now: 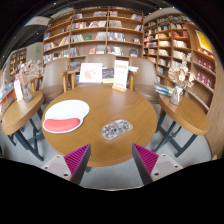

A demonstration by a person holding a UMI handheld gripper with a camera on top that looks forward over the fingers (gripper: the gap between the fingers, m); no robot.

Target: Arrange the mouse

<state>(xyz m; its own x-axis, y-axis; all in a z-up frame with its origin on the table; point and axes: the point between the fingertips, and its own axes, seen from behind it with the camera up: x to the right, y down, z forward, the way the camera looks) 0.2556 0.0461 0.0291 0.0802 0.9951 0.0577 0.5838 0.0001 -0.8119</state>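
The mouse (116, 128) (a small grey, patterned shape, hard to make out in detail) lies on the round wooden table (140, 115), beyond the fingers and about midway between them. The gripper (112, 160) hangs spread apart, holding nothing. Left of the mouse sits a white oval mouse pad (65, 116) with a red wrist rest. Bookshelves (95, 35) line the wall behind.

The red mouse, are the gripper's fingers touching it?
Apart. The gripper view shows bare round table between the open gripper and the red mouse.
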